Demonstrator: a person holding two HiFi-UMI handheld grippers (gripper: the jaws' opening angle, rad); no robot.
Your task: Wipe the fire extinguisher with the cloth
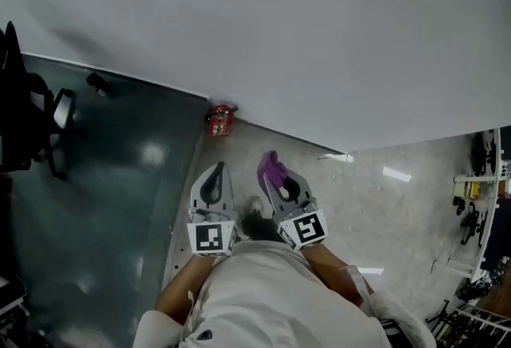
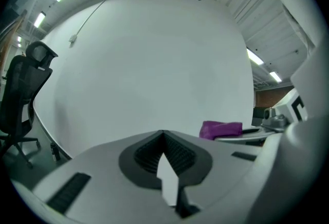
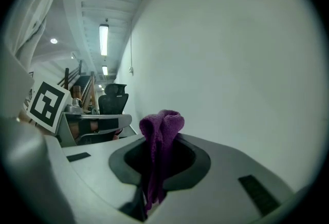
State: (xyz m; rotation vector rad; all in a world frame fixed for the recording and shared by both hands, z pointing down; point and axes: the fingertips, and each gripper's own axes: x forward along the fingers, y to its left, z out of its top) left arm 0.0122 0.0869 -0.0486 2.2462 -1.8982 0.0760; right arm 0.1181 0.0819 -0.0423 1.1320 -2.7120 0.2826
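1. Head view, looking down past my chest: the fire extinguisher (image 1: 221, 120) is a small red shape on the floor (image 1: 383, 203), right at the foot of the white wall (image 1: 279, 35).
2. My right claw (image 1: 277, 174) is clamped on the purple cloth (image 1: 271, 168). In the right gripper view the cloth (image 3: 160, 128) bunches up above the closed tips and hangs down between the jaws of that claw (image 3: 162, 138).
3. My left claw (image 1: 214, 171) has its tips pressed together with nothing between them. The left gripper view shows this at the jaw tips (image 2: 164, 136), and the cloth (image 2: 221, 129) sits off to its right.
4. The extinguisher lies ahead of both claws and well apart from them. It is almost straight ahead of the left claw, and ahead and to the left of the right one.
5. I judge it stands upright, its long axis running up the wall, though from this steep angle I cannot be sure.
6. The left claw looks nearer, but the right one carries the cloth. So I reckon the coming move is forward, down and leftward with the right claw.
7. No wiping has begun. The cloth touches nothing but my jaws.
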